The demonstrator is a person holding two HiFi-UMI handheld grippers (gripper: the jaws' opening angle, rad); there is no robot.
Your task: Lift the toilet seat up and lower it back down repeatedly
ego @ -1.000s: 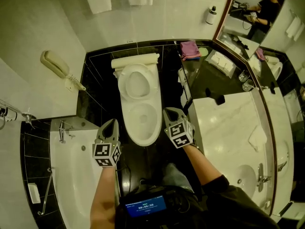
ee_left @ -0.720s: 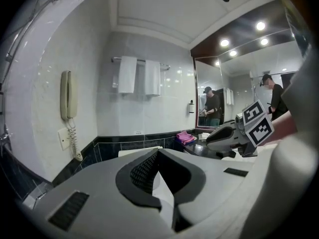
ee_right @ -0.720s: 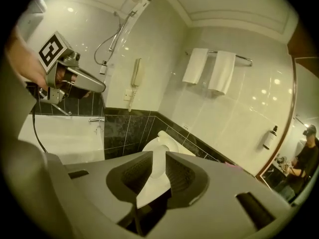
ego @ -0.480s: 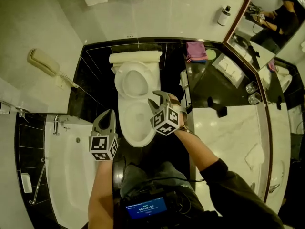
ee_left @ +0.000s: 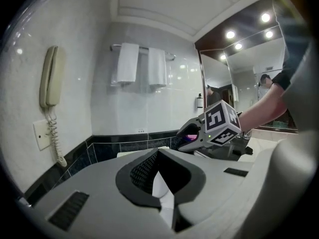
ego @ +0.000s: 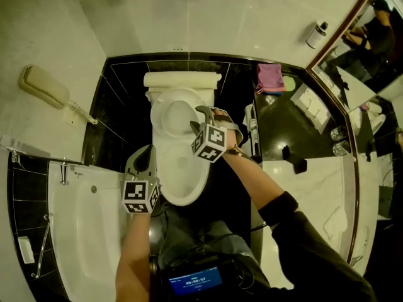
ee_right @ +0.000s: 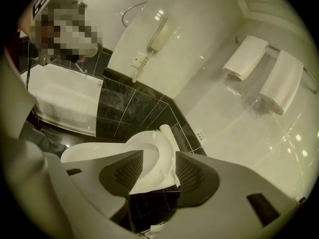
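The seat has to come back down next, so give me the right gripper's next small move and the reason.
Probably ease the right gripper slightly further onto the rim of the raised toilet seat, then close. Its jaws have just been opening and stand apart. The rim shows in the gap, but the pads do not press on it, so nothing grips it yet.

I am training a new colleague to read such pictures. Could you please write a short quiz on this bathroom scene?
1. True or false: the toilet seat stands raised.
2. Which tool is nearer the seat? A. left tool B. right tool
3. Complete: a ____ hangs on the wall left of the toilet.
Key: 1 true. 2 B; its jaws have just been opening, with the seat's edge in the gap, unpressed. 3 telephone.
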